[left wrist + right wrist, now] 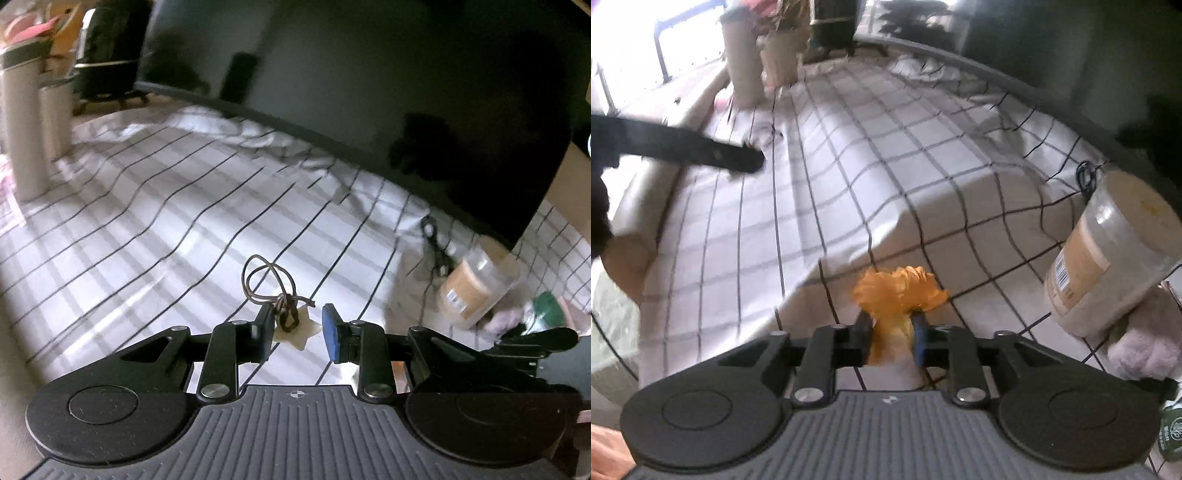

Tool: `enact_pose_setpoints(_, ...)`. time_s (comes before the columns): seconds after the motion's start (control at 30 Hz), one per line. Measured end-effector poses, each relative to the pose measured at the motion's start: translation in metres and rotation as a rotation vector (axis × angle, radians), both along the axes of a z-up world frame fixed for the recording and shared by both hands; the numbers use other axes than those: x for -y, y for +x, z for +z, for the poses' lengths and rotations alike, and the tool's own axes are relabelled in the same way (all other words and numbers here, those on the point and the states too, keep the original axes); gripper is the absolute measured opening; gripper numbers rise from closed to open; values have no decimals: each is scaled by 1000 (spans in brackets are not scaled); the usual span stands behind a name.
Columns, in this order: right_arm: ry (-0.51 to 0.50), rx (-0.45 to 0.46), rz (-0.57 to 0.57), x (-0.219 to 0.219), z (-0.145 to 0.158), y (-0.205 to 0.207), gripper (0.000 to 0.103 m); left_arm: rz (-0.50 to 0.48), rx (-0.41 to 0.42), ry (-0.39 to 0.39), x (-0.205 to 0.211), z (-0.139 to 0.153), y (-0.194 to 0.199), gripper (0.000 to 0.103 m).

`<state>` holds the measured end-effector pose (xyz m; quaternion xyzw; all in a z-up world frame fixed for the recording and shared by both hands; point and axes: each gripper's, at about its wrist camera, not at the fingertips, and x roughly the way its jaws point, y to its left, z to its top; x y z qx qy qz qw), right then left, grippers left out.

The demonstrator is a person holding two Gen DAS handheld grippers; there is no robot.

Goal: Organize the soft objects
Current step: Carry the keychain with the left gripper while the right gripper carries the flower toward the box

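- Orange and crinkled, the soft flower-like toy (899,291) sits clenched between the jaws of my right gripper (892,332); its ruffled head flares out past the fingertips while its paler stem runs back between the pads, which I judge is why the grip is on the narrow part.
- Cream-coloured, the small star ornament (295,330) lies on the checked cloth (166,229) between the jaws of my left gripper (297,328), which stand released and apart, straddling it without pinching; its brown cord (267,275) loops away from me across the cloth.
- I seem lined up so that closing would catch the star's body, not the loose cord.
- To my right a clear plastic jar (1108,254) with a tan label leans on its side, touching a pale plush toy (1141,350) beneath it; a likely place for soft things, though I cannot tell.
- A big dark screen (369,92) stands at the cloth's far edge.
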<state>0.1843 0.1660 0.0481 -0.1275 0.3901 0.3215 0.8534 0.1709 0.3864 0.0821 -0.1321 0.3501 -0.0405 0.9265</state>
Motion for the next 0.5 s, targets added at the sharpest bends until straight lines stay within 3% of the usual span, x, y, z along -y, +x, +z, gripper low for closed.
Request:
enact_pose_setpoints(0.13, 71, 8, -81, 14, 34, 11, 11, -87, 74, 4, 20, 29, 37, 32)
enact_pose_setpoints(0.27, 150, 74, -196, 44, 89, 24, 9, -201, 179, 16, 52, 68, 73, 32)
enact_pose_setpoints(0.37, 195, 145, -270, 74, 129, 28, 9, -203, 207, 22, 72, 85, 94, 32)
enact_pose_setpoints(0.5, 195, 206, -346, 111, 154, 18, 9, -242, 229, -3, 91, 92, 94, 32)
